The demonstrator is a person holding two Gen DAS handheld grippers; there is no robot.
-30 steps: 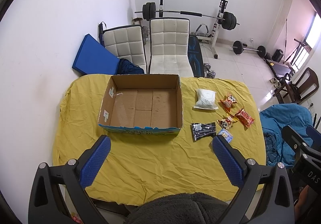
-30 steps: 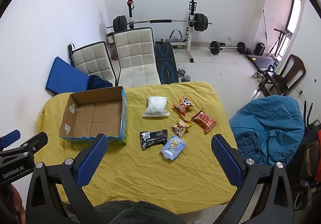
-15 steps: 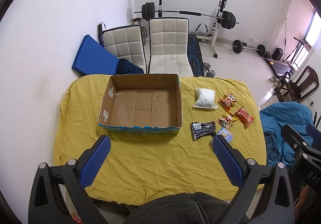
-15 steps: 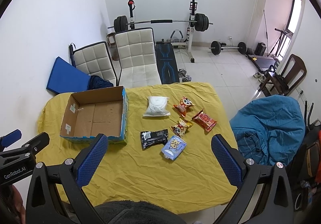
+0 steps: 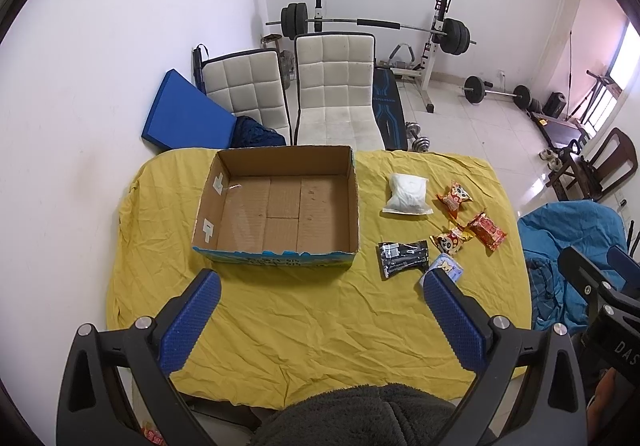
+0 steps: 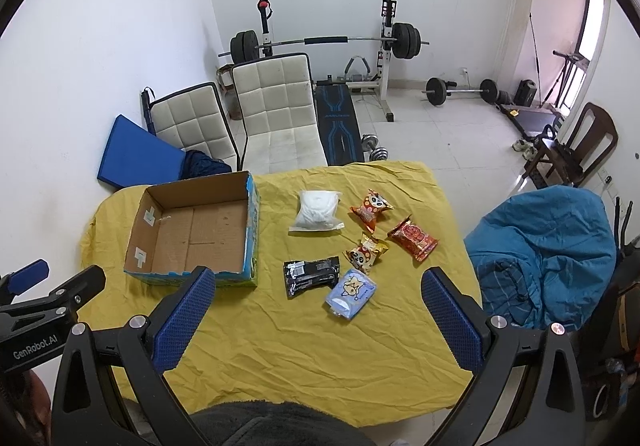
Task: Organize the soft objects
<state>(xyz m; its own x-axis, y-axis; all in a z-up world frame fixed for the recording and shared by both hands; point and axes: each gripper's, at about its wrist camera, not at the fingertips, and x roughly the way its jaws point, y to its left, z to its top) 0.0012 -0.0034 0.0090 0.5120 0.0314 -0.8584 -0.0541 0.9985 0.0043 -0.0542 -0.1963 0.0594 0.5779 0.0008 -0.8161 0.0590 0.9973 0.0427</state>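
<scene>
The right gripper (image 6: 318, 320) is spread wide and holds nothing. The small light-blue soft packet (image 6: 351, 293) lies just ahead at 12 o'clock on the yellow-covered counter (image 6: 304, 350). The left gripper (image 5: 320, 320), also wide apart, faces the empty brown cardboard box (image 5: 280, 206).

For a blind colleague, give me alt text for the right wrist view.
Open right gripper hovers above a yellow cloth-covered table with six soft packets beside an empty open cardboard box; gym equipment and chairs stand behind.
</scene>
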